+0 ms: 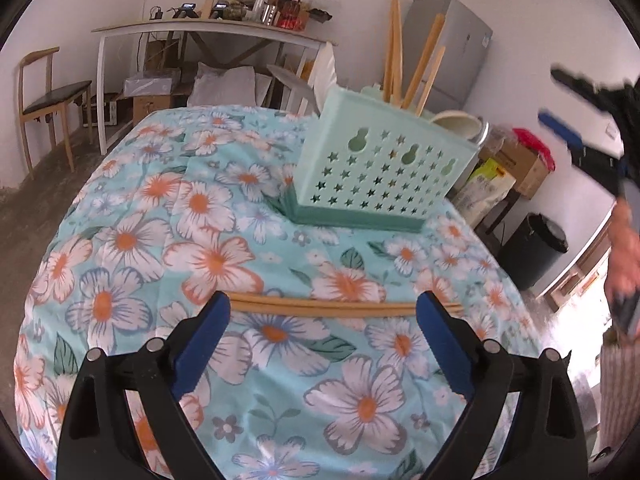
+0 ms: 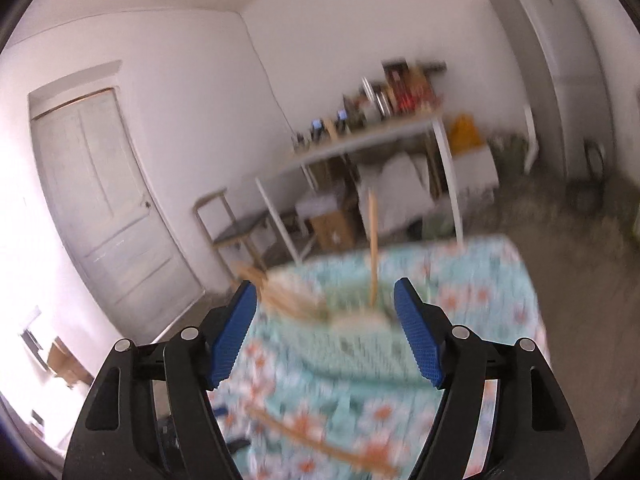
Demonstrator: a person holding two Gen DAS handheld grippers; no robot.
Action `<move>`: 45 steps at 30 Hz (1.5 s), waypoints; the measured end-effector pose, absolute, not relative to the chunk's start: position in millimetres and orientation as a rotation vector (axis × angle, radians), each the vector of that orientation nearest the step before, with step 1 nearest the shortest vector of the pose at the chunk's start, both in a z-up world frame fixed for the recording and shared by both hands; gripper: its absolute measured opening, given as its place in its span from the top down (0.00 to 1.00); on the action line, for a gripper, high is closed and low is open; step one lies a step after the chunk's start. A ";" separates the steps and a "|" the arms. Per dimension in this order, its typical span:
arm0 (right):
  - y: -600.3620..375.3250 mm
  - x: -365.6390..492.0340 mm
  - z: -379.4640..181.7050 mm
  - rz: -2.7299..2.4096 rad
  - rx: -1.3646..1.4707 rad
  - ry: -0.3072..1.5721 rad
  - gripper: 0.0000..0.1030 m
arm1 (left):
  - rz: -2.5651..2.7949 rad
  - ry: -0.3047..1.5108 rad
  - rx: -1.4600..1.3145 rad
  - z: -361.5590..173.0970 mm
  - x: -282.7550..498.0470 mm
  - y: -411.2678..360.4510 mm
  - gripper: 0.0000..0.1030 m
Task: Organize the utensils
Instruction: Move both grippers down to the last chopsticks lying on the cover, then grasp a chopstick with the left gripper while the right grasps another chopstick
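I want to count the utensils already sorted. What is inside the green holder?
Four chopsticks stick up out of the holder at its far side. Their lower ends are hidden behind its wall, so anything shorter inside cannot be seen.

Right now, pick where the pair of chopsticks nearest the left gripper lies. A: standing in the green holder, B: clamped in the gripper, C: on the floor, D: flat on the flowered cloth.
D: the chopsticks lie flat on the cloth, just beyond the open left gripper.
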State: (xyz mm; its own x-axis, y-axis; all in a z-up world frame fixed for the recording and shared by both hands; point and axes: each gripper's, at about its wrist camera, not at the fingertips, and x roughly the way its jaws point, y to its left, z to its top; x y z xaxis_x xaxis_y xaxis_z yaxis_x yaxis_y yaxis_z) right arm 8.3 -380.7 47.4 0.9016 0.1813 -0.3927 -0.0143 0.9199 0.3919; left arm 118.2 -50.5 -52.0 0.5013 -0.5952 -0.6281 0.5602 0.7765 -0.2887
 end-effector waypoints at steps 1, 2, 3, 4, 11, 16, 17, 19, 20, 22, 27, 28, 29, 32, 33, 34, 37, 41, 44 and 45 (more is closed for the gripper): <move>-381.7 6.4 33.9 0.101 0.427 0.472 0.34 | -0.695 0.782 -0.040 -52.6 119.0 -51.1 0.11; -382.2 6.1 23.7 0.105 0.458 0.497 0.34 | -0.692 0.788 -0.035 -54.1 120.0 -51.7 0.11; -382.6 5.5 13.8 0.107 0.487 0.520 0.34 | -0.687 0.796 -0.033 -55.3 121.2 -52.1 0.11; -382.8 4.6 3.8 0.106 0.515 0.545 0.34 | -0.679 0.809 -0.037 -56.7 123.1 -52.2 0.11; -382.7 -8.4 -59.6 0.086 0.648 0.692 0.34 | -0.616 0.892 0.013 -68.0 129.8 -60.9 0.25; -384.6 -13.4 -78.9 0.108 0.735 0.716 0.34 | -0.637 0.965 -0.062 -67.2 143.4 -56.4 0.40; -385.9 -10.4 -77.6 0.118 0.745 0.720 0.34 | -0.645 0.986 -0.101 -68.2 147.5 -54.8 0.43; -384.6 -4.8 -76.4 0.128 0.743 0.728 0.34 | -0.662 1.050 -0.203 -74.4 159.4 -50.0 0.47; -385.6 -0.9 -78.5 0.129 0.737 0.730 0.34 | -0.663 1.077 -0.243 -77.9 163.5 -47.9 0.51; -382.1 -0.3 -77.6 0.139 0.724 0.729 0.34 | -0.647 1.149 -0.371 -90.3 173.5 -37.9 0.57; -380.9 -9.9 -85.6 0.183 0.783 0.715 0.34 | -0.632 1.235 -0.654 -114.8 187.3 -16.5 0.62; -380.4 -10.4 -89.0 0.190 0.797 0.720 0.34 | -0.629 1.242 -0.696 -117.5 188.9 -13.8 0.62; -380.6 -10.0 -91.2 0.189 0.802 0.726 0.34 | -0.621 1.252 -0.748 -121.4 190.6 -10.7 0.63; -382.9 -9.1 -92.0 0.185 0.812 0.730 0.35 | -0.587 1.266 -0.815 -126.7 190.8 -6.3 0.74; -383.9 -9.7 -90.6 0.184 0.811 0.724 0.36 | -0.572 1.267 -0.820 -127.9 189.9 -5.6 0.78; -385.3 -10.4 -88.4 0.180 0.809 0.716 0.36 | -0.555 1.268 -0.831 -130.4 188.3 -4.4 0.85; -388.8 -14.3 -85.4 0.172 0.808 0.705 0.36 | -0.551 1.253 -0.874 -133.5 184.6 -0.4 0.88; -392.1 -23.0 -85.9 0.159 0.822 0.699 0.37 | -0.576 1.242 -0.882 -129.5 178.7 4.1 0.89; -390.8 -23.3 -90.2 0.154 0.830 0.715 0.37 | -0.593 1.262 -0.899 -128.1 171.7 14.3 0.89; -389.6 -21.8 -91.4 0.154 0.831 0.723 0.37 | -0.596 1.268 -0.902 -127.1 169.9 17.4 0.89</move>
